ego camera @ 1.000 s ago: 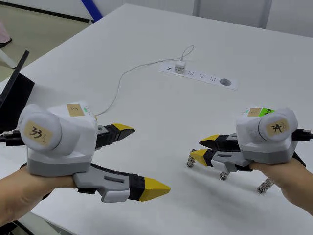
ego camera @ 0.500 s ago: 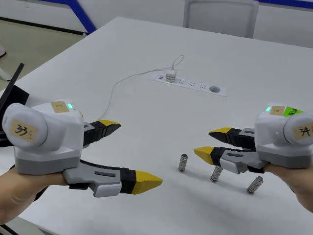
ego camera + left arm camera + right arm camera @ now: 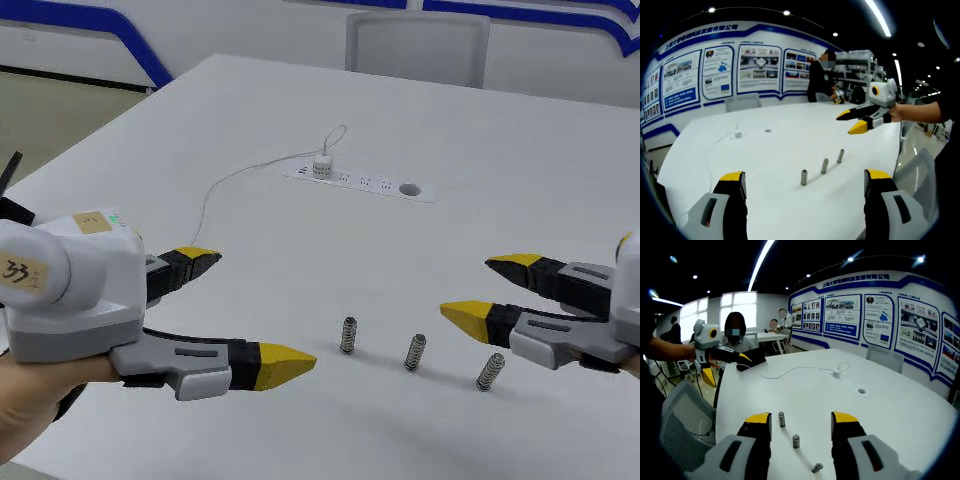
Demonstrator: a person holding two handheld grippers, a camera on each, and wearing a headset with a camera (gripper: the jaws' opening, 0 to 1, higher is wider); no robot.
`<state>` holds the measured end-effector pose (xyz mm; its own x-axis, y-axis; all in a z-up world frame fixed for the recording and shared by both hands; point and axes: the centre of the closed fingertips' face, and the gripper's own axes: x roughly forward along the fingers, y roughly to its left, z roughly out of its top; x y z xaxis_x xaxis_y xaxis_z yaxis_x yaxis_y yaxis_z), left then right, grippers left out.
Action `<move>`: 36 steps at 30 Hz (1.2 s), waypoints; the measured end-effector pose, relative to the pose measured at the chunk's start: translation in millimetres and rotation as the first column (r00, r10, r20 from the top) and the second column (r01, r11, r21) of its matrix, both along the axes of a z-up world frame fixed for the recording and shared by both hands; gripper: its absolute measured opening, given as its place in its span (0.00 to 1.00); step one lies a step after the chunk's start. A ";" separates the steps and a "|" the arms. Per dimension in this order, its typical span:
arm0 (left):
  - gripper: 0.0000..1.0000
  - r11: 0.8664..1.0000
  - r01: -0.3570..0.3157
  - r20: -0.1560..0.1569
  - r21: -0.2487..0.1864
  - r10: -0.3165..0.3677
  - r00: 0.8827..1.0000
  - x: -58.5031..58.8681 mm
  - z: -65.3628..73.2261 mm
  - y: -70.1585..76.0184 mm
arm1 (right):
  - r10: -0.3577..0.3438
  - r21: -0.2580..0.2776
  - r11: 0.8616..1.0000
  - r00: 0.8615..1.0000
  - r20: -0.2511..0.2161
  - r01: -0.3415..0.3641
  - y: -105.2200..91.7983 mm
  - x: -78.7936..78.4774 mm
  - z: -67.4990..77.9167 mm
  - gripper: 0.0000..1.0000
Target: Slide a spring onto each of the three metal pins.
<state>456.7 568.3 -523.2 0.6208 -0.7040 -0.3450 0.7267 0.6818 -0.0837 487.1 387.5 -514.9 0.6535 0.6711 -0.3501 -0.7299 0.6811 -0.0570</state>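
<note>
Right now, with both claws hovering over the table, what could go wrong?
The three small coiled metal springs stand close together in a row, so the open right gripper might knock a neighbour over. The thin white cable lies near the open left gripper and could snag.

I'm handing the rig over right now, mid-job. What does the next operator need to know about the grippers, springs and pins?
Left gripper: open, empty, over the table.
Right gripper: open, empty.
Between them, upright in a row in the head view: left spring, middle spring, right spring. The coils hide the pins, presumably inside.
Done: apparently all three.
Left: check that each spring is seated.
</note>
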 end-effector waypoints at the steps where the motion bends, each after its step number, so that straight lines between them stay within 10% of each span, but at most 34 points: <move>1: 1.00 1.000 -0.004 0.001 0.002 0.004 1.000 0.2 0.2 0.4 | -0.006 0.002 1.000 1.000 0.003 0.006 -2.9 -1.5 1.1 0.49; 10: 1.00 1.000 -0.013 0.007 0.009 0.013 1.000 -0.5 2.2 2.5 | -0.057 0.017 0.998 0.998 0.003 0.057 -32.3 -21.1 0.0 0.57; 12: 1.00 1.000 -0.016 0.091 0.011 0.015 0.996 4.2 11.3 2.5 | -0.063 0.017 0.998 0.998 0.002 0.063 -37.5 -25.5 -0.8 0.59; 25: 1.00 1.000 0.005 0.029 0.014 -0.005 1.000 -2.2 -0.2 -6.5 | -0.186 0.020 0.982 0.982 0.002 0.186 -79.9 -47.9 -4.9 0.74; 36: 1.00 1.000 -0.003 0.023 -0.008 0.003 1.000 -1.1 1.3 -5.8 | -0.206 0.018 0.978 0.978 -0.034 0.207 -75.3 -65.7 -22.2 0.84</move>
